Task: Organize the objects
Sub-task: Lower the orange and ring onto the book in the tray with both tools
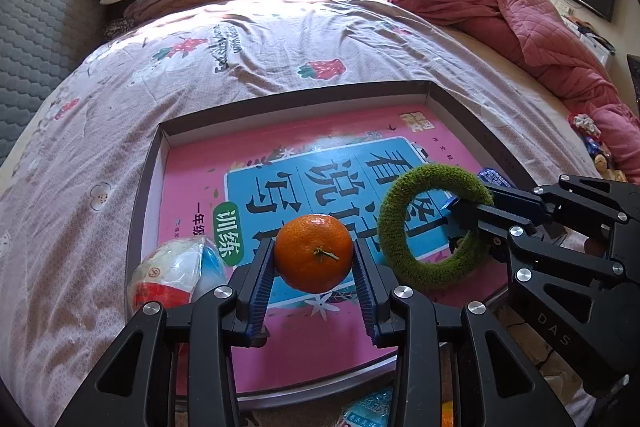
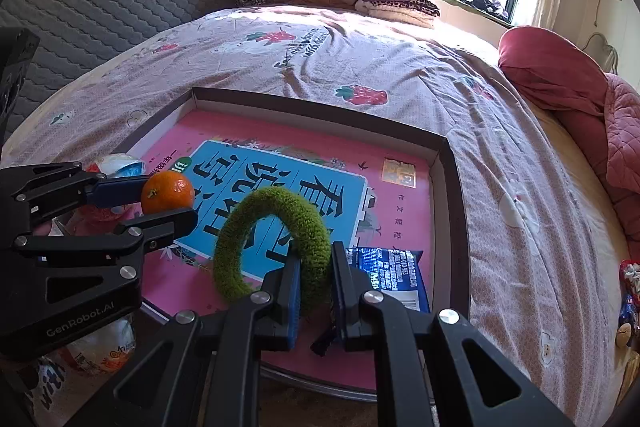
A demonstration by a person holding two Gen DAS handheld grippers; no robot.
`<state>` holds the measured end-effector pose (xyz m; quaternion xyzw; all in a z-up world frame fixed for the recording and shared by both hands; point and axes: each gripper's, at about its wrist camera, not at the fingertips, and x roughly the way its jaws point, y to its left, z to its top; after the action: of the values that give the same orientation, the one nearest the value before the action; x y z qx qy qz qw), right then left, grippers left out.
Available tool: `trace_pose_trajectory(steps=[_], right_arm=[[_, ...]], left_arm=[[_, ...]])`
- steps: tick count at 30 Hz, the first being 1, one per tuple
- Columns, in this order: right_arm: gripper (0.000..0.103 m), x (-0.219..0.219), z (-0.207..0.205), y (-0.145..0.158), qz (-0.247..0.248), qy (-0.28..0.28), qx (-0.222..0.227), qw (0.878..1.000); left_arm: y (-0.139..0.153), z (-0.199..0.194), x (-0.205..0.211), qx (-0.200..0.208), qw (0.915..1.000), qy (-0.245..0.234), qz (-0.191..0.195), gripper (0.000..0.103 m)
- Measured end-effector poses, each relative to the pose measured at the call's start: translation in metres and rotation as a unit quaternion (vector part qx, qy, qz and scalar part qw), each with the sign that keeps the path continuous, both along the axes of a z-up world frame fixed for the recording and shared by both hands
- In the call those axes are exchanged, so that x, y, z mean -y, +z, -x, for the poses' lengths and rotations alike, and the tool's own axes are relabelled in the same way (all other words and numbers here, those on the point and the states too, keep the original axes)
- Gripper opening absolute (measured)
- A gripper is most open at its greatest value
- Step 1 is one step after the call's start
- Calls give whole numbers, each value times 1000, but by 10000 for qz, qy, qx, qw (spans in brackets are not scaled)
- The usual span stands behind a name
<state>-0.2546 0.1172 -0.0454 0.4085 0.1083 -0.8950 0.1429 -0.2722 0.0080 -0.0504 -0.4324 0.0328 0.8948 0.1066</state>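
Between left tongs (image 1: pixel 314 259), clamped orange (image 1: pixel 314 253)

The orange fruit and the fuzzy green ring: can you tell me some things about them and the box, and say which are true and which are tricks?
1. The left gripper squeezes the round orange tangerine. True.
2. The right gripper is open and holds nothing. False: it is shut on the fuzzy green fabric ring.
3. A pink book with a blue panel lies inside the shallow dark-rimmed cardboard box. True.
4. The box sits on a wooden table. False: it sits on a bed with a pink strawberry-print sheet.
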Motion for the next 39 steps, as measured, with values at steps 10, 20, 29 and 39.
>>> trace_pose_trajectory(steps=[10,20,29,39], right_arm=[[15,3,-1,-3,-145,47,-88,9998],[15,4,0,-3,-155,60,-95,9998],[15,2,0,-3,-101,31,-62,9999],[15,-2,2,-1,-59,-68,23,10000]], left_arm=[[-10,0,-7,219,9996,-135,98,39],[-10,2,-2,337,9994,-120,-28,40],[-10,2,-1,396,9991,-99,-113,40],[-8,3,1,462,9988,-53,-172,41]])
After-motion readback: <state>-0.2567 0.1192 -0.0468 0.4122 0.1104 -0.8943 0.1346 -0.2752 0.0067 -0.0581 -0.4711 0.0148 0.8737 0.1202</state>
